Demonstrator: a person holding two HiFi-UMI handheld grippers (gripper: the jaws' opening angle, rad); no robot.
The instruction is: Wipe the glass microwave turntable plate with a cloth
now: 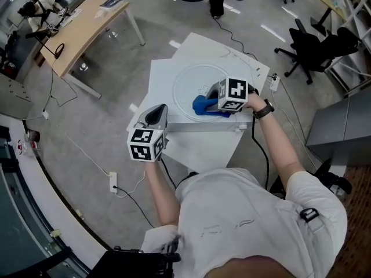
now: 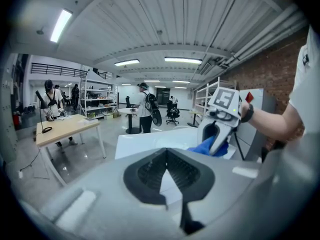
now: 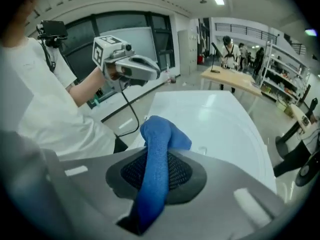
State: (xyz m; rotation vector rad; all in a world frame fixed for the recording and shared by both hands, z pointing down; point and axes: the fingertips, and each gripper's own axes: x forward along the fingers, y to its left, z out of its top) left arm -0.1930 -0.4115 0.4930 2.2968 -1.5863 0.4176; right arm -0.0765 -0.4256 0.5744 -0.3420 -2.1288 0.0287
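My right gripper is clamped on the blue cloth, which bulges out past the jaws and presses on the near rim of the glass turntable plate. The plate lies flat on the white table, its far rim close to the far edge. My left gripper hangs raised at the table's near left edge, jaws together on nothing. Bare floor runs all round the table; the wooden desk and the black chair stand well apart
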